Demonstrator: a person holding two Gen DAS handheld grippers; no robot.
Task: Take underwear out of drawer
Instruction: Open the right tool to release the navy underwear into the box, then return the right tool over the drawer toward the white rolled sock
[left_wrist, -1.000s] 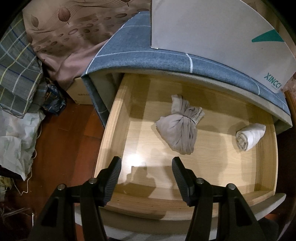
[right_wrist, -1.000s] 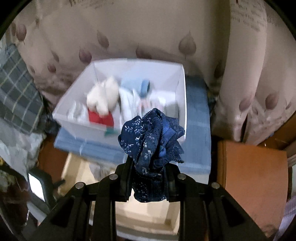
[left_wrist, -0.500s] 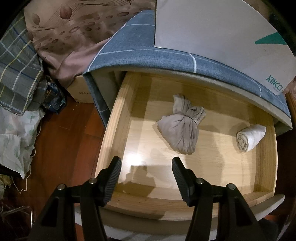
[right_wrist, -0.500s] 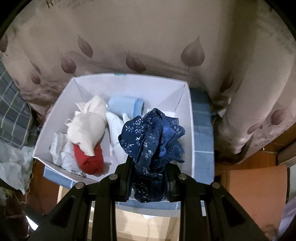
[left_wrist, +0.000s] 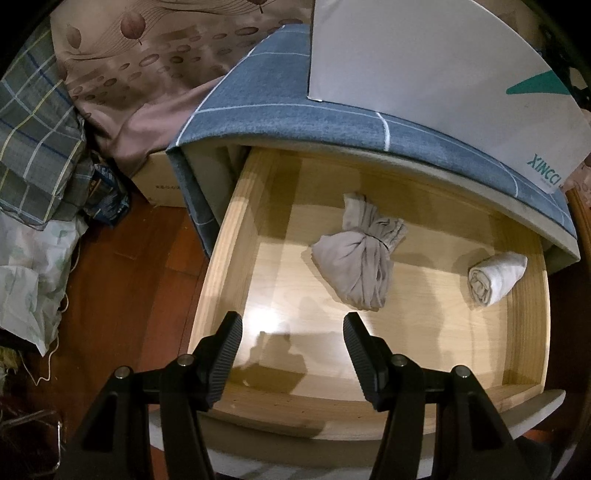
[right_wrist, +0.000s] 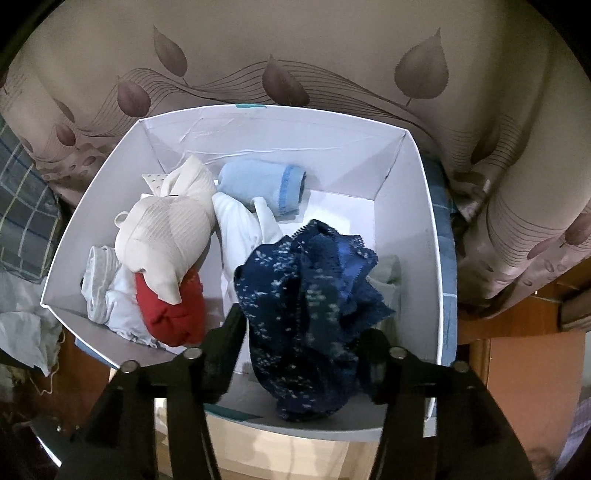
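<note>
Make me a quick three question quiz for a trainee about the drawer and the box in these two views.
1. How many garments lie in the drawer?
2. True or false: the left gripper holds a garment.
3. The navy underwear at the right gripper hangs over: A) the wooden floor, B) the white box, C) the drawer.

Key:
1. Two: the grey bundle and the white roll.
2. False, it is open with nothing in it.
3. B.
</note>
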